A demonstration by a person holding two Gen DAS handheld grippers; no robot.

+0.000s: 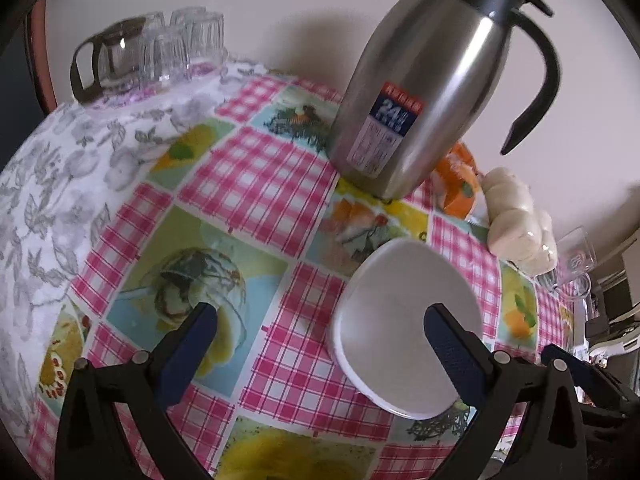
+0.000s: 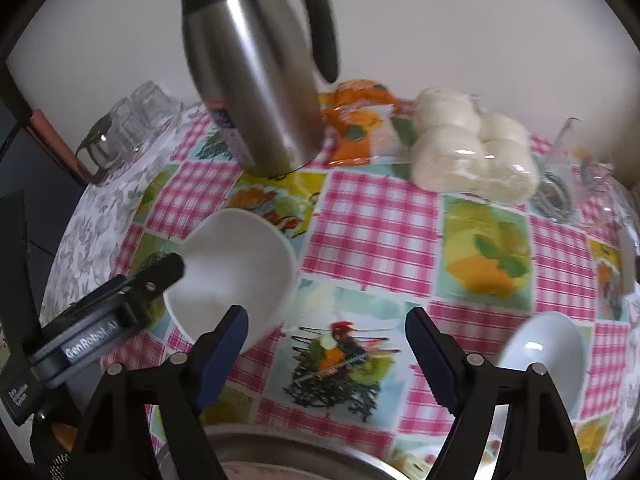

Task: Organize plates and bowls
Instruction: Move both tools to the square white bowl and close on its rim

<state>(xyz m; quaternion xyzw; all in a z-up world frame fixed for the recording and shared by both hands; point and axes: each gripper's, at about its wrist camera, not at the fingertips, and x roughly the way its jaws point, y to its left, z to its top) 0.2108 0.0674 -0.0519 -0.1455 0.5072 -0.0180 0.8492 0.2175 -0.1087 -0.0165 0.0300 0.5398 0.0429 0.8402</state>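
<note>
Reaching down over the checked tablecloth [image 1: 256, 184], the left gripper [image 1: 320, 332] stands spread, one finger over the white bowl [image 1: 400, 320] beside the steel thermos jug [image 1: 420, 96]. Next, it must straddle the rim and pinch.

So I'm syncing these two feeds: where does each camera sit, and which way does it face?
Left wrist: on the left gripper, angled down at a white bowl; the right gripper's edge shows.
Right wrist: on the right gripper, facing the tablecloth; left gripper visible at the same bowl.
Shared: bowl, steel jug.
</note>
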